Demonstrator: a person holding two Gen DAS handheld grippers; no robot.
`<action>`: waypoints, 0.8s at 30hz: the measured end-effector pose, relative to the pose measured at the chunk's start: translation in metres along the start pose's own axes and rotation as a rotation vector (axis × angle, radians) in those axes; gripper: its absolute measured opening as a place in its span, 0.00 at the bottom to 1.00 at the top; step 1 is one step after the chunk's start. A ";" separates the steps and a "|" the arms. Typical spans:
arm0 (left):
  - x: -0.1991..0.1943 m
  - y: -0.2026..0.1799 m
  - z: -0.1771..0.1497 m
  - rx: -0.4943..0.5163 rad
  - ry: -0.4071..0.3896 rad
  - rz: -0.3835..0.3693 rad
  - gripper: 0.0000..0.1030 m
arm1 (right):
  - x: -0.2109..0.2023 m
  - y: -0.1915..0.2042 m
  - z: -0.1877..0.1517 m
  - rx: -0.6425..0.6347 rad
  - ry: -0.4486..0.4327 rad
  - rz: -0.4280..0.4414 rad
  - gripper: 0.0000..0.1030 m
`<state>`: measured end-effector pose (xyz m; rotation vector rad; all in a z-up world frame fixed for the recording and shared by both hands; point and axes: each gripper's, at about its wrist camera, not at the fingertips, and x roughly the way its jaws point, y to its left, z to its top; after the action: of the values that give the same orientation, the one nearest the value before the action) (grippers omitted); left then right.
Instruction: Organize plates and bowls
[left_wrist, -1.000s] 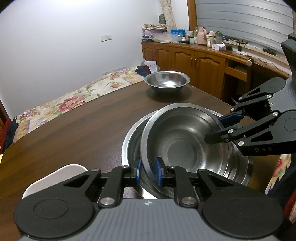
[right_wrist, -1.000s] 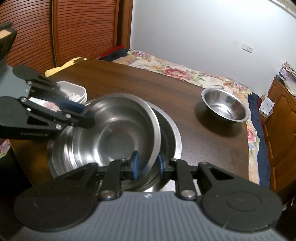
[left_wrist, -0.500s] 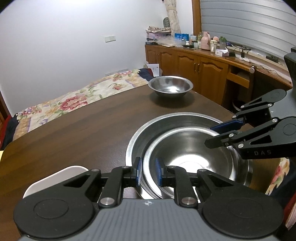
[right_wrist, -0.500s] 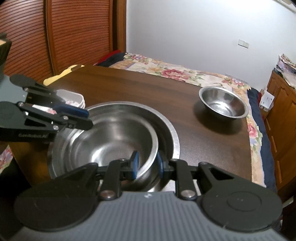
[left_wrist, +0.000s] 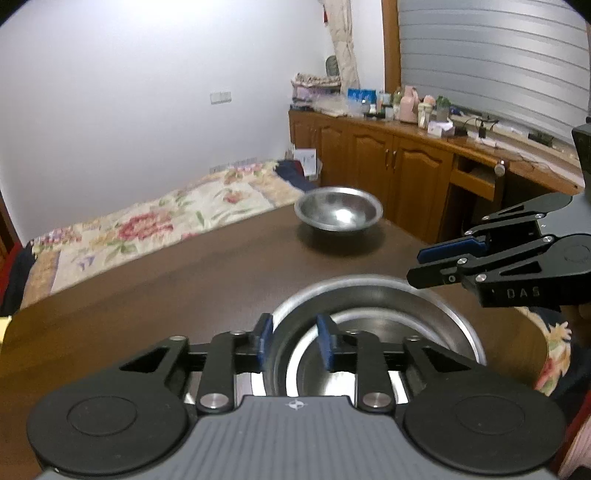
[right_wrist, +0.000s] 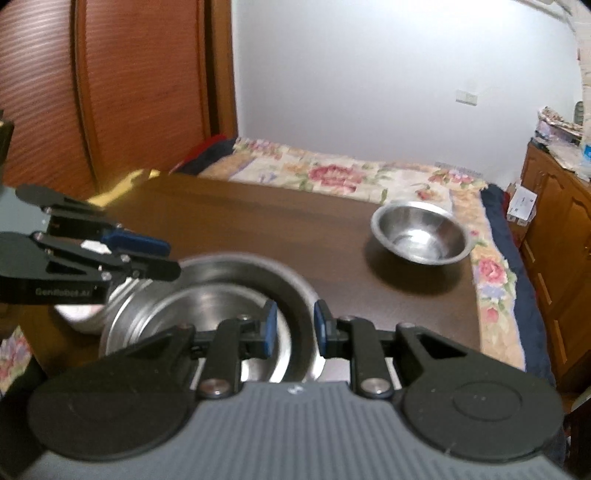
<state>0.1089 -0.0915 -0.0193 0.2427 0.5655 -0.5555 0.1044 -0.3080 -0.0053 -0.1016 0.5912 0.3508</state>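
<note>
Both grippers are now lifting clear: left gripper (left_wrist: 293, 341) and right gripper (right_wrist: 293, 328) hovering part-open, empty, above the nested bowls (left_wrist: 436, 306).

Opposed wrist views — both share nested bowls (left_wrist: 373, 295).

Dim indoor light, motion blur throughout, fisheye bending and dark corners.

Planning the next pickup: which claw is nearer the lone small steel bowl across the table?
Right, slightly. The right claw is over the nested bowls' rim on the small steel bowl's side; the left claw hovers over the opposite rim.
</note>
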 end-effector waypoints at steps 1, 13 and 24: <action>0.001 -0.001 0.004 0.003 -0.007 0.000 0.31 | -0.001 -0.004 0.003 0.008 -0.014 -0.004 0.22; 0.041 -0.005 0.069 0.013 -0.053 -0.031 0.66 | 0.008 -0.069 0.030 0.106 -0.114 -0.067 0.26; 0.098 -0.004 0.107 0.010 -0.007 -0.060 0.73 | 0.050 -0.123 0.041 0.176 -0.111 -0.084 0.40</action>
<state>0.2224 -0.1757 0.0127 0.2339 0.5643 -0.6176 0.2074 -0.4002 -0.0001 0.0620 0.5045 0.2200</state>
